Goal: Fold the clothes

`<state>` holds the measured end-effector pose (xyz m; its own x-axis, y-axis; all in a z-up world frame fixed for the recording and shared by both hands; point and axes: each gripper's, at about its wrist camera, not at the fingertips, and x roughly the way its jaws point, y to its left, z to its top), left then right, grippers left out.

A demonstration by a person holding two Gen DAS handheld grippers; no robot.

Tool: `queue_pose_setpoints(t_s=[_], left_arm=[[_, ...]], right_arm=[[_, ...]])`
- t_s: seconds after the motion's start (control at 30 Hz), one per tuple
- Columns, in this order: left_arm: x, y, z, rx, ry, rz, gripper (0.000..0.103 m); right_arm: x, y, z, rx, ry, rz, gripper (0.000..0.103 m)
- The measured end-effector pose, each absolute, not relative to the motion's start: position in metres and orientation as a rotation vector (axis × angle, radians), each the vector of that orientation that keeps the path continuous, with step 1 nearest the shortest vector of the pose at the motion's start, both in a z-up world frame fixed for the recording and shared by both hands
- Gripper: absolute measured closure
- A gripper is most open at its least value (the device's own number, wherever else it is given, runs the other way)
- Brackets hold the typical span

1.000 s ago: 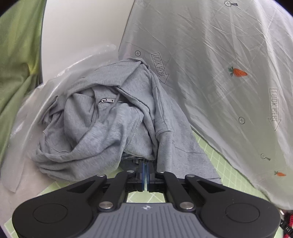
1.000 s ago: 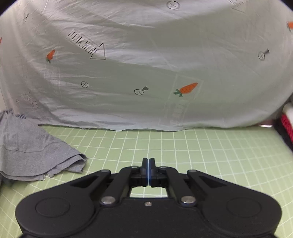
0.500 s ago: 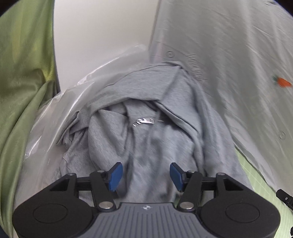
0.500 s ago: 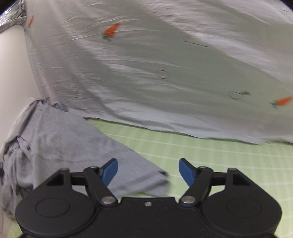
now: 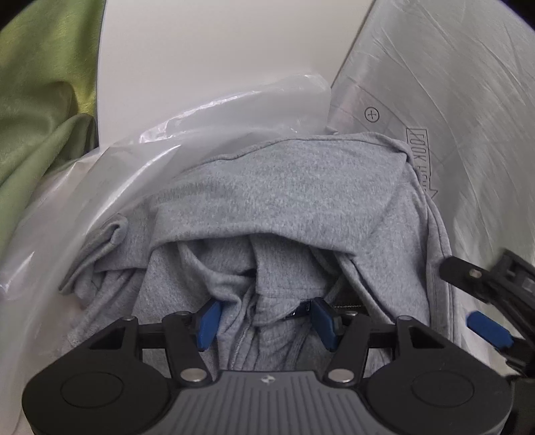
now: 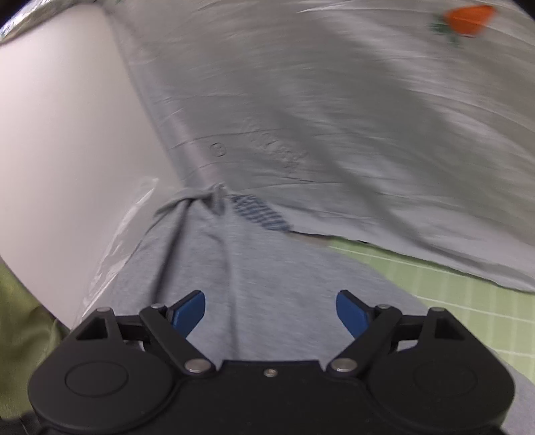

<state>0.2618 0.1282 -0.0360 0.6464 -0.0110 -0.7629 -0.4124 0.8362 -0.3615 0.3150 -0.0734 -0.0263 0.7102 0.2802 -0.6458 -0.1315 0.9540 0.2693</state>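
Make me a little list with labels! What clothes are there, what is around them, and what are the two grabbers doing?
clothes: one crumpled grey hoodie, not folded yet
under it: green grid mat
beside it: clear plastic bag
behind it: grey sheet with carrot prints
left gripper: open, over the hoodie's bunched folds, gripping nothing
right gripper: jaws opening, over a flat part of the hoodie, gripping nothing

right gripper [image 5: 491,329] cut off at the left view's right edge, only one blue pad showing. sheet [image 6: 334,100] and carrot print [image 6: 468,15] smeared by blur in the right view. zipper [image 5: 347,305] mostly buried under hoodie [image 5: 284,200] folds.
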Motion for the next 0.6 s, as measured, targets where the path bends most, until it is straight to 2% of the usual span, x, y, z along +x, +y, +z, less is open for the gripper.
queue_pose_setpoints(t_s=[0.07, 0.1, 0.13, 0.17, 0.2, 0.27, 0.3, 0.33, 0.6], left_arm=[[0.264, 0.128, -0.038, -0.554, 0.836, 0.24, 0.046], [0.264, 0.129, -0.038, -0.559, 0.834, 0.234, 0.051], [0.263, 0.13, -0.039, -0.57, 0.829, 0.228, 0.054], [0.263, 0.131, -0.04, -0.583, 0.823, 0.224, 0.057], [0.262, 0.131, -0.041, -0.59, 0.817, 0.217, 0.061], [0.26, 0.131, -0.041, -0.602, 0.803, 0.196, 0.071], [0.258, 0.131, -0.04, -0.607, 0.796, 0.183, 0.078], [0.256, 0.13, -0.039, -0.61, 0.789, 0.171, 0.082], [0.229, 0.112, 0.001, -0.559, 0.722, 0.102, 0.086]], right_arm=[[0.322, -0.063, -0.032, 0.164, 0.76, 0.234, 0.02], [0.324, -0.06, -0.036, 0.143, 0.768, 0.232, 0.023], [0.327, -0.058, -0.039, 0.123, 0.776, 0.231, 0.035], [0.329, -0.056, -0.043, 0.102, 0.784, 0.229, 0.055], [0.33, -0.055, -0.046, 0.089, 0.788, 0.229, 0.063], [0.325, -0.067, -0.047, 0.098, 0.768, 0.235, 0.094], [0.322, -0.073, -0.047, 0.103, 0.755, 0.237, 0.094], [0.319, -0.081, -0.045, 0.117, 0.743, 0.239, 0.094], [0.275, -0.143, -0.012, 0.166, 0.608, 0.155, 0.095]])
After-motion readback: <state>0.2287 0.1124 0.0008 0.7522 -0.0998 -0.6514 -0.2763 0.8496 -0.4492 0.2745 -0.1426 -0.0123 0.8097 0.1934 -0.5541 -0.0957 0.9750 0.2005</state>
